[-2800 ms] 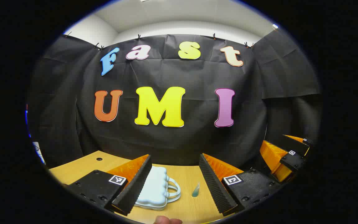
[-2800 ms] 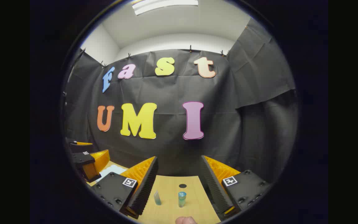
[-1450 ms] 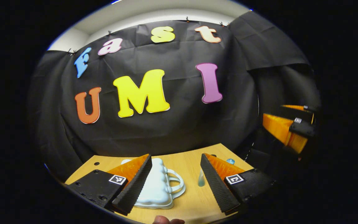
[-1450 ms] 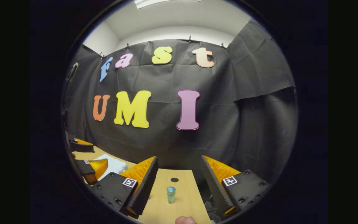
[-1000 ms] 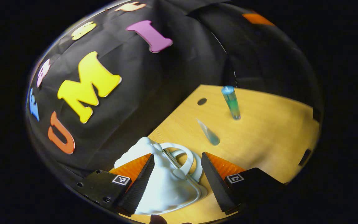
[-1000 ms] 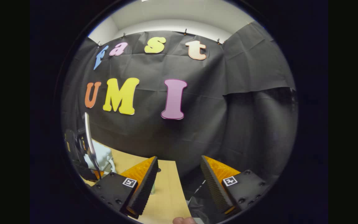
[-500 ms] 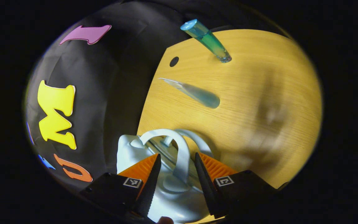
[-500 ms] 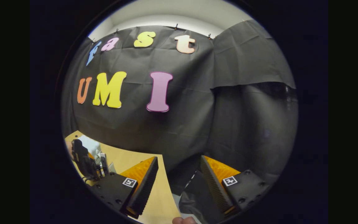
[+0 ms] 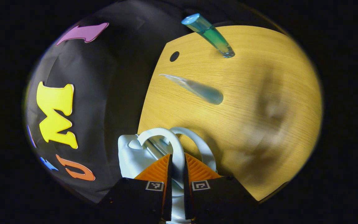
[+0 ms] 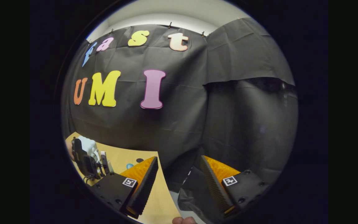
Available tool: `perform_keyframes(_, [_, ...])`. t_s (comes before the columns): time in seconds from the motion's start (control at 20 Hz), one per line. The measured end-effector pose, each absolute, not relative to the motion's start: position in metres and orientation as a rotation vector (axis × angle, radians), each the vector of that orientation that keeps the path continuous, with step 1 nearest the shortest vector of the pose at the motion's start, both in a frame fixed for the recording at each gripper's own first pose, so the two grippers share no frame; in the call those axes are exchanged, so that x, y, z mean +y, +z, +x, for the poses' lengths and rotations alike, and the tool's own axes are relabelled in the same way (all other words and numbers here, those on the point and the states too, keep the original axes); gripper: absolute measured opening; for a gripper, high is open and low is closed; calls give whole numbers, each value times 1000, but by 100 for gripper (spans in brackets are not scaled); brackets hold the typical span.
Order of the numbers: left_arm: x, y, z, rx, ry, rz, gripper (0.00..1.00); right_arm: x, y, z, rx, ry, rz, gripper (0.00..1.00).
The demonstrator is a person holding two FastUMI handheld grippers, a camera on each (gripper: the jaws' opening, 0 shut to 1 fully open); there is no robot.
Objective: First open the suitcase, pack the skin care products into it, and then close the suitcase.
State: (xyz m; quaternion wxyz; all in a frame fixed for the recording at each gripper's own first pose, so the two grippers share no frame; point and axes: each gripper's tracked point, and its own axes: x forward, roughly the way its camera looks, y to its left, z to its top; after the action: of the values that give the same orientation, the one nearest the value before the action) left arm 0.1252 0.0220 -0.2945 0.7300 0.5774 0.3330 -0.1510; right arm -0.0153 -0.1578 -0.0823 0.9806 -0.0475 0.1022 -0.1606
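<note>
The counter [image 9: 259,93] is carrying the pale suitcase [image 9: 132,155] at its near corner, lid apparently not yet lifted. The left claw [image 9: 176,174] is pinching one suitcase handle [image 9: 172,146], likely to open it. The tube [image 9: 197,90] and bottle [image 9: 211,35] are waiting beyond, while the right claw [image 10: 179,183] is hanging spread, empty.

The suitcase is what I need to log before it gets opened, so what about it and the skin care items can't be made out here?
- Suitcase, left gripper view: its near part is hidden behind the left claw, shut on one handle; any latch is hidden.
- Suitcase, right gripper view: small at the edge, partly behind the left claw.
- Tube and bottle: labels too small to read.
</note>
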Motion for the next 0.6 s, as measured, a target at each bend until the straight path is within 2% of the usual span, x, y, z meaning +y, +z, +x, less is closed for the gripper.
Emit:
perform_keyframes(0.35, [51,-201,127,545,-232,1072,5,-113,-74,-8,193,-266,-70,81])
perform_keyframes(0.6, [163,-102,142,340,-9,793,3,-64,-64,8,189,-169,-103,81])
